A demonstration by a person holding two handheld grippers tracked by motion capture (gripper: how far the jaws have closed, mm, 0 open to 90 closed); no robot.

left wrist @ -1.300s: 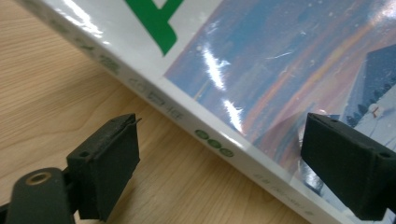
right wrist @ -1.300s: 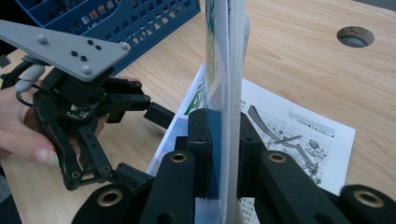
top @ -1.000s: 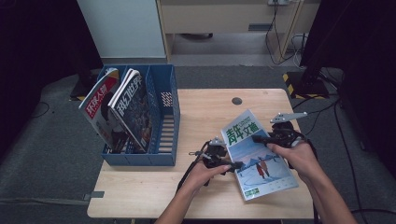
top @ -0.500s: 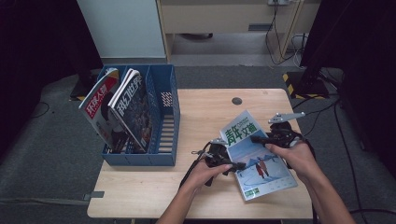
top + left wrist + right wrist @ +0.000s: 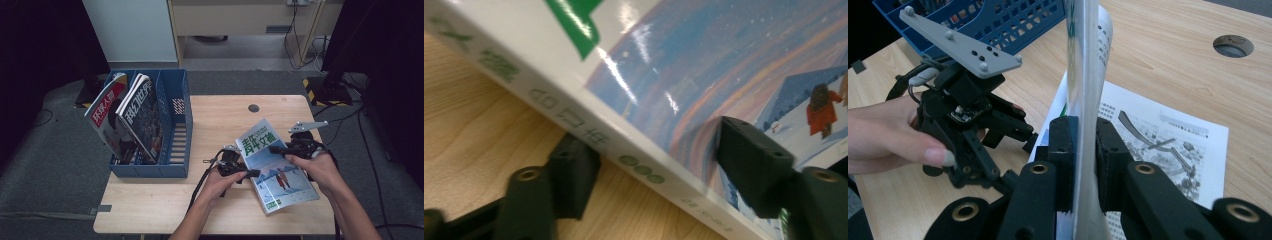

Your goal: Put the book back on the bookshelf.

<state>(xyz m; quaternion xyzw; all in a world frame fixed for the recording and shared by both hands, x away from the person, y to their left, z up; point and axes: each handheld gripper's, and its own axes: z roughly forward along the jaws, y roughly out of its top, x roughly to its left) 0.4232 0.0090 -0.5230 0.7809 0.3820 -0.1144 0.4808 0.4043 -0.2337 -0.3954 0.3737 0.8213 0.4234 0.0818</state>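
The right tool [image 5: 1083, 150] is clenched on the glossy blue-and-white magazine's [image 5: 272, 165] cover; the left tool [image 5: 649, 165], its jaws just closing, straddles the spine without gripping. Filing into the blue plastic rack [image 5: 172, 125] beyond remains.

Your left tongs [image 5: 248, 173] have just been closing, their jaws now straddling the spine edge of the magazine [image 5: 277, 167], one above the cover and one beneath, against the counter [image 5: 150, 210], neither visibly pressing yet.

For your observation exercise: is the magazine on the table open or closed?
Open: the right gripper holds the magazine's cover upright, baring a printed inside page.
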